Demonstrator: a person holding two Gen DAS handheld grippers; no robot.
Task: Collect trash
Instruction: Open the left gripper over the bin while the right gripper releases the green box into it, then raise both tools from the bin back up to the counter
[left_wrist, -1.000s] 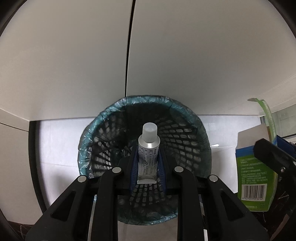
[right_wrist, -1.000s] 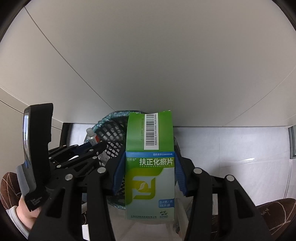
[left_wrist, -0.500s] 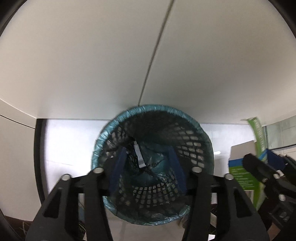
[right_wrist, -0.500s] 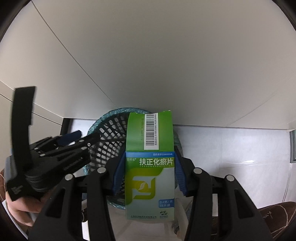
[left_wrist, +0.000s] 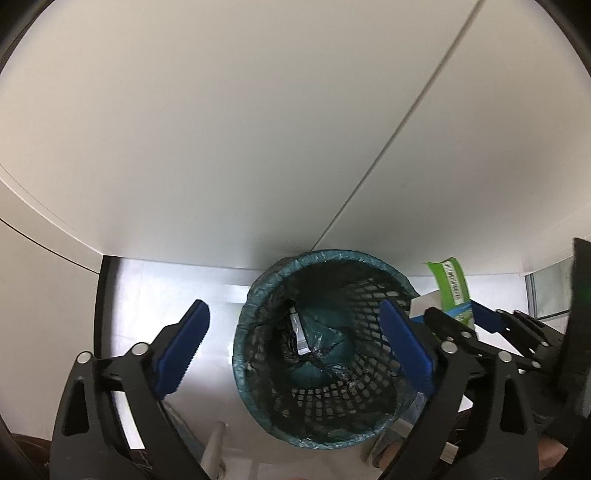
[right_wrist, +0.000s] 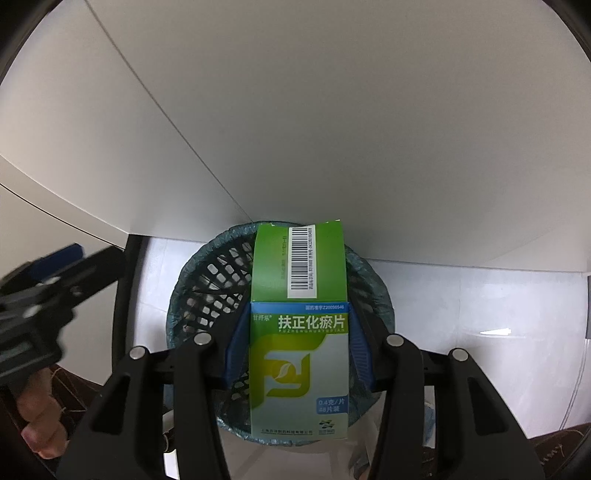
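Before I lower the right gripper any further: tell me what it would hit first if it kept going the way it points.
Likely the wastebasket: the right gripper, shut on the medicine box, points into its open mouth, so the box's far end would enter first and probably meet the liner inside. Depth is unclear.

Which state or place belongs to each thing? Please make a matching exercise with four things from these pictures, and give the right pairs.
Things:
1. left gripper
2. right gripper
3. small tube
4. bin liner

States or places:
A. lying at the bottom of the mesh wastebasket
B. clamped on the green and white medicine box
C. teal, folded over the basket rim
D. jaws wide apart with nothing between them, having just opened

Pairs: 1-D, 2-B, 3-A, 4-C
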